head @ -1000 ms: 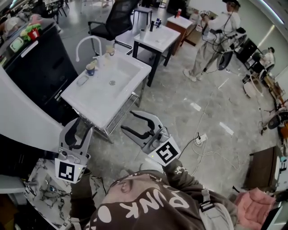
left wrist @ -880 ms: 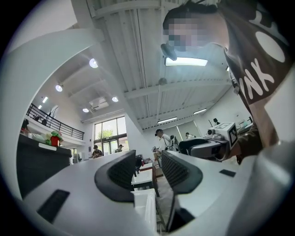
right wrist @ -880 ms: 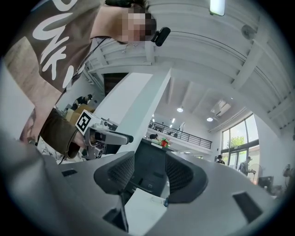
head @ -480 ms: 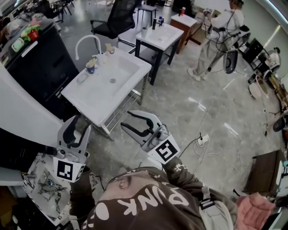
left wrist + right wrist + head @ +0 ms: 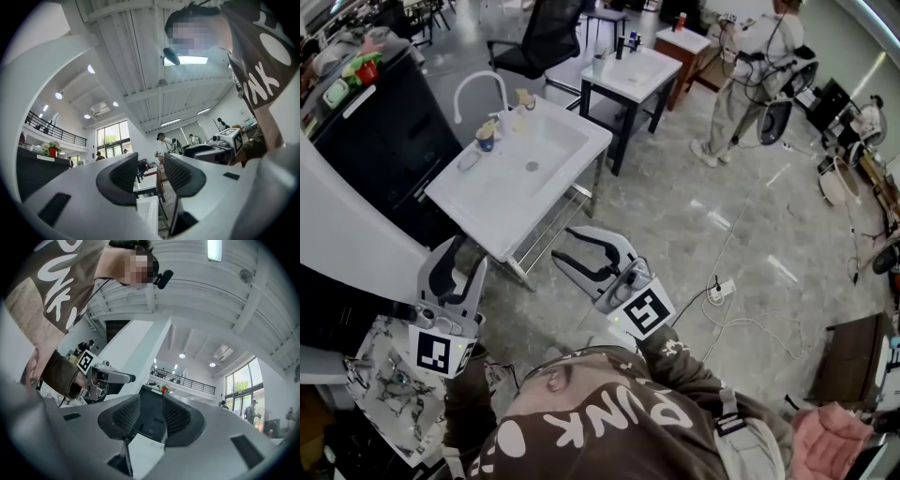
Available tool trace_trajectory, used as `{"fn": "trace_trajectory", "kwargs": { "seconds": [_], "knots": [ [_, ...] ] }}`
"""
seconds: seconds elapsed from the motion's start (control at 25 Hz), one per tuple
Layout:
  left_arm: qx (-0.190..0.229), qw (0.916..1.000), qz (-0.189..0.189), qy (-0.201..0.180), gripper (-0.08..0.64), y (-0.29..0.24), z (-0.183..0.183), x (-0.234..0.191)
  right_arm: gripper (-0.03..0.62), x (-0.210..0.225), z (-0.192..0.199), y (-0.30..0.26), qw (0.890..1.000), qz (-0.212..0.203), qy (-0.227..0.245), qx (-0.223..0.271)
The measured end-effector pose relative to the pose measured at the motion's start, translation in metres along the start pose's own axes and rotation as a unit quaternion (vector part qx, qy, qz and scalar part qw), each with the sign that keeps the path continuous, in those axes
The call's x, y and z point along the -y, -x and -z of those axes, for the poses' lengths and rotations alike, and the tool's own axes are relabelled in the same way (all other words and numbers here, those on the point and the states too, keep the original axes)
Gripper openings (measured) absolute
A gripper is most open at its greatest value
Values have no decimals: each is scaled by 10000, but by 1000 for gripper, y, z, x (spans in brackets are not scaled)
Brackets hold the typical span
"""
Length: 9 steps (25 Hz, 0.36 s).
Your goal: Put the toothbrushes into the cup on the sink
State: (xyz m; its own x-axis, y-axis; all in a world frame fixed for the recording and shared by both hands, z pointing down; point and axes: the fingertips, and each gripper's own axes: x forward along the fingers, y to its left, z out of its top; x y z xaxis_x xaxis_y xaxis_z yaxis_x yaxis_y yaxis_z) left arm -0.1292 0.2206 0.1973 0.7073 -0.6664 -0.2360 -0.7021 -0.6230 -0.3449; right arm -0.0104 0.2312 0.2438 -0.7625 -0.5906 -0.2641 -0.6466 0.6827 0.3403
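Left gripper (image 5: 457,259): hanging just short of the sink's near corner, jaws standing apart and carrying nothing. In the left gripper view (image 5: 151,174) only the sink's edge is showing through the gap.
Cup (image 5: 487,140): a blue one is standing on the back rim of the sink (image 5: 487,211), beside the faucet (image 5: 478,86). Something pale is poking out of its top, too small to name.
Toothbrushes: not showing clearly anywhere, so I cannot tell whether they are sitting in the cup.
Right gripper (image 5: 565,249): hovering off the sink's front, jaws having just been narrowing yet standing partly apart, gripping nothing.
Progress: both grippers are waiting empty off the sink. That fits brushes already resting in the cup, or brushes yet to be fetched.
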Motion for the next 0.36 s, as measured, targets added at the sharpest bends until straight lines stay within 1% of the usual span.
{"fn": "trace_trajectory", "kwargs": {
  "seconds": [0.36],
  "knots": [
    [76,10000,-5,-58,166,-4,-7,5,144,3,-4,8,10000,29,34,64]
  ]
}}
